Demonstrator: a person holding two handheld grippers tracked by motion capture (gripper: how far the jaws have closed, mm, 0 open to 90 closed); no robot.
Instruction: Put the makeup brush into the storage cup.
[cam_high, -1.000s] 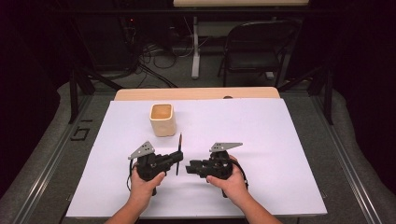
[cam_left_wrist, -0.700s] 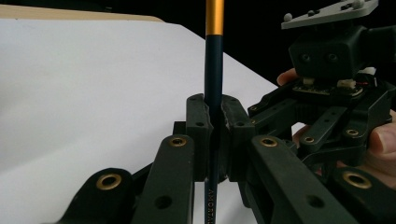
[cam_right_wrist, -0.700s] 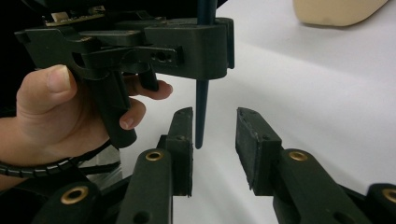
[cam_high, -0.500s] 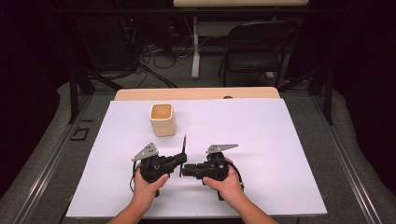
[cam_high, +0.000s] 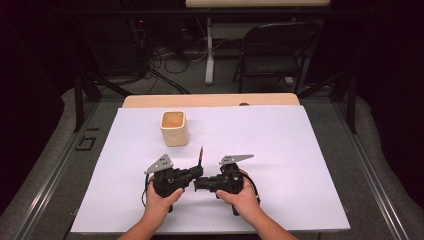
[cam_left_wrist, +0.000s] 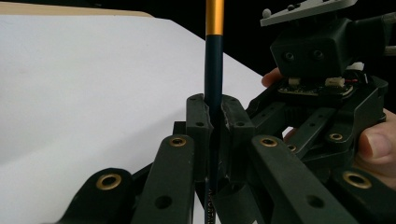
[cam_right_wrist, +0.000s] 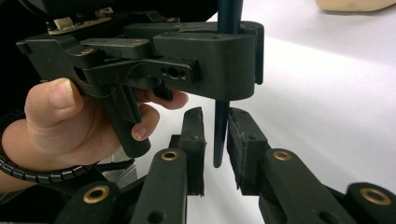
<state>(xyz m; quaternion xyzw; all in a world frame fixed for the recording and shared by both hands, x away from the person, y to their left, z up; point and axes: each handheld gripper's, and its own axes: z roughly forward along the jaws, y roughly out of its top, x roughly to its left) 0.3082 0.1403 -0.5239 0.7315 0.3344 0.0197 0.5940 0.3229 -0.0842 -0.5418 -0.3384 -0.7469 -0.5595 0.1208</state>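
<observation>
- A dark pencil (cam_left_wrist: 213, 93) with a gold band is clamped upright between the closed jaws of the left gripper (cam_high: 197, 172), near the front of the white sheet (cam_high: 300, 150).
- A beige cup (cam_high: 174, 128) is seen farther back, well apart.
- The right gripper (cam_right_wrist: 215, 133) is held narrowly parted around the pencil's lower end, neither pad touching it.

left hand-held gripper (cam_high: 196, 175): black body, brass-coloured rivets, grey plate on top
right hand-held gripper (cam_high: 199, 184): black, same brass rivets, grey plate
pencil (cam_left_wrist: 214, 79) between the left hand-held gripper's jaws: dark navy shaft, orange-gold band above
cup (cam_high: 174, 128) beyond the hand-held grippers: pale cream
table (cam_high: 300, 150): white sheet, light wood edge
</observation>
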